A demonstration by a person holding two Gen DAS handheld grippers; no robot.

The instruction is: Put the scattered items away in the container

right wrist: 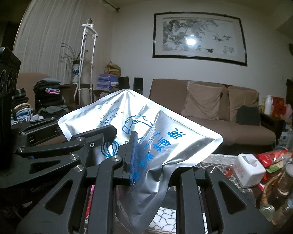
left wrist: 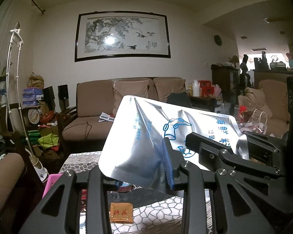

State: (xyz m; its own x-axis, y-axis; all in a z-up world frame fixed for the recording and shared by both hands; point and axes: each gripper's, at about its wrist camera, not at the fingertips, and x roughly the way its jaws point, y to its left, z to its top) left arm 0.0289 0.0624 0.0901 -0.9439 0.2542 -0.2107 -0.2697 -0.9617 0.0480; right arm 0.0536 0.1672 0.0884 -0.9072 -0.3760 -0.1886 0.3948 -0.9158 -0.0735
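- Silver foil pouch [left wrist: 146, 136] with blue print is lifted above the patterned surface [left wrist: 156, 210], held between both my grippers.
- My left gripper [left wrist: 142, 173] pinches the pouch's lower part; its blue pad presses the foil.
- My right gripper [right wrist: 146, 156] is clamped on the same pouch [right wrist: 166, 146], jaws nearly together.
- An orange sachet [left wrist: 121, 212] lies on the surface below.
- A pink container [left wrist: 51, 183] sits at the surface's left edge; its contents cannot be seen.
- A white tissue box [right wrist: 251, 170] stands on the surface, right side.
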